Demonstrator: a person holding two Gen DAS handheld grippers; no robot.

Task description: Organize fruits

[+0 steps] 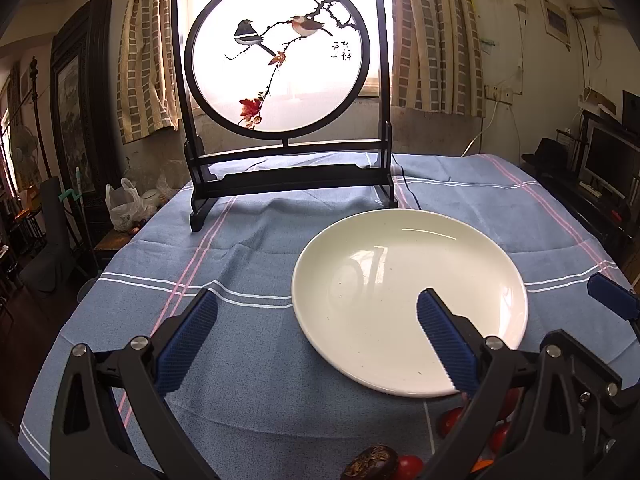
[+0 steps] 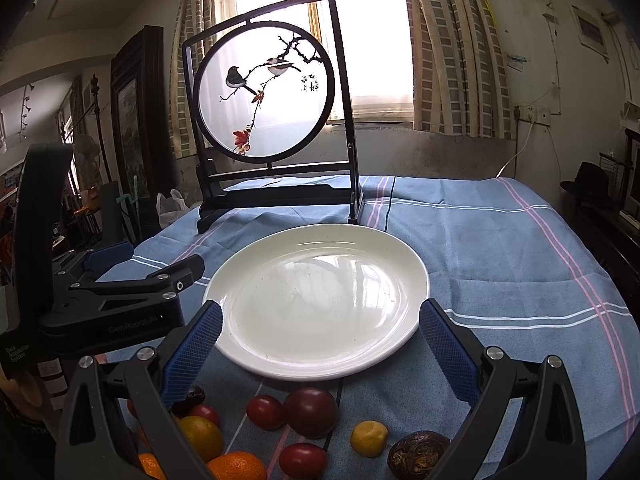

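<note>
Fruit sits loose on the blue cloth (image 2: pixel 500 240) at the near edge, just in front of the empty white plate (image 2: pixel 320 300): dark plum (image 2: pixel 310 412), red tomatoes (image 2: pixel 265 412), lemon (image 2: pixel 369 438), oranges (image 2: pixel 236 467). All roundish; the lemon's long axis looks crosswise, hard to tell. Nothing is plated yet, so I judge this the start: next I drop onto one fruit. My right gripper (image 2: pixel 320 356) and left gripper (image 1: pixel 316 340) are both spread, holding nothing.
</note>
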